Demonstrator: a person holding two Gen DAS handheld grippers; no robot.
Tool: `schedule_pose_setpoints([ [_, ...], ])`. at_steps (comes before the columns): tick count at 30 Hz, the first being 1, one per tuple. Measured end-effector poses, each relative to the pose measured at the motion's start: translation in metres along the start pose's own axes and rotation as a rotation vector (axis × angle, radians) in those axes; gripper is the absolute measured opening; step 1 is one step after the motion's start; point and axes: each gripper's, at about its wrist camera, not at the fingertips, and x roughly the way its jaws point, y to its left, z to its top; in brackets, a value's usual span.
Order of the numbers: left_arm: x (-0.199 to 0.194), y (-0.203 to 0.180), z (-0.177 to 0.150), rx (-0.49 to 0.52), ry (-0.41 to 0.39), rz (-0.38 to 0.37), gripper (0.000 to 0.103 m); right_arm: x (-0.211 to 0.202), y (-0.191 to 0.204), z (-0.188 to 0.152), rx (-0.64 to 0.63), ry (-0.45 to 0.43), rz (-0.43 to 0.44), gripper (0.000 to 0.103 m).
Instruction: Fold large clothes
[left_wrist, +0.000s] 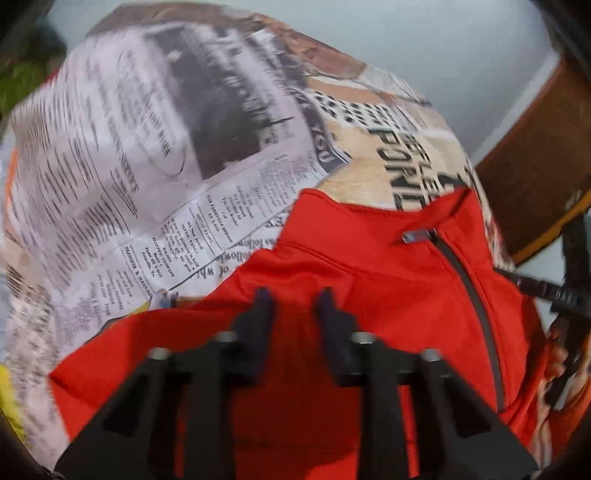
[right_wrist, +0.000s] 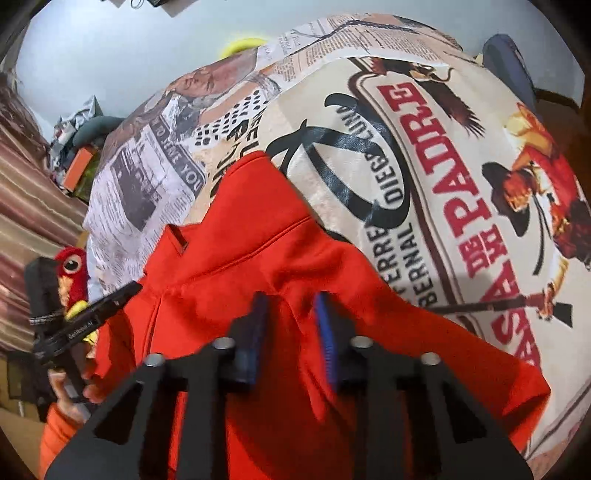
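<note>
While the red zip-neck top (left_wrist: 369, 280) lies spread on a bed cover printed like newspaper and old posters (left_wrist: 155, 155), the left gripper (left_wrist: 293, 310) reaches low over its shoulder with fingers parted and red cloth showing between them, though I cannot tell if they pinch it. The right gripper (right_wrist: 291, 314) points down at a raised ridge of the same top (right_wrist: 266, 258), its blue-padded fingers (right_wrist: 327, 332) parted either side of that fold. The cover (right_wrist: 461, 177) reads "PADRE" in red and "BERNAL" in black, and a red parrot toy (right_wrist: 72, 269) sits at its edge.
</note>
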Motion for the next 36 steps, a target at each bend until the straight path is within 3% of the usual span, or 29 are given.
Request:
schedule_pose_setpoints([
  [3, -0.019, -0.017, -0.012, 0.071, 0.023, 0.048, 0.003, -0.019, 0.010, -0.007, -0.010, 0.005, 0.017, 0.007],
  [8, -0.070, -0.044, -0.034, 0.149, -0.001, 0.117, 0.003, -0.059, 0.039, -0.030, -0.086, -0.031, 0.000, 0.006],
  [15, -0.172, -0.074, -0.064, 0.167, -0.091, 0.083, 0.003, -0.129, 0.071, -0.076, -0.168, -0.117, -0.001, 0.006],
  [19, -0.202, -0.084, -0.099, 0.163, -0.099, 0.052, 0.002, -0.151, 0.078, -0.110, -0.160, -0.110, 0.042, 0.006],
  [27, -0.201, -0.079, -0.198, 0.128, -0.001, 0.053, 0.003, -0.147, 0.077, -0.199, -0.168, -0.011, 0.015, 0.006],
  [36, -0.171, -0.067, -0.288, 0.114, 0.118, 0.105, 0.002, -0.120, 0.046, -0.259, -0.120, 0.071, -0.088, 0.006],
])
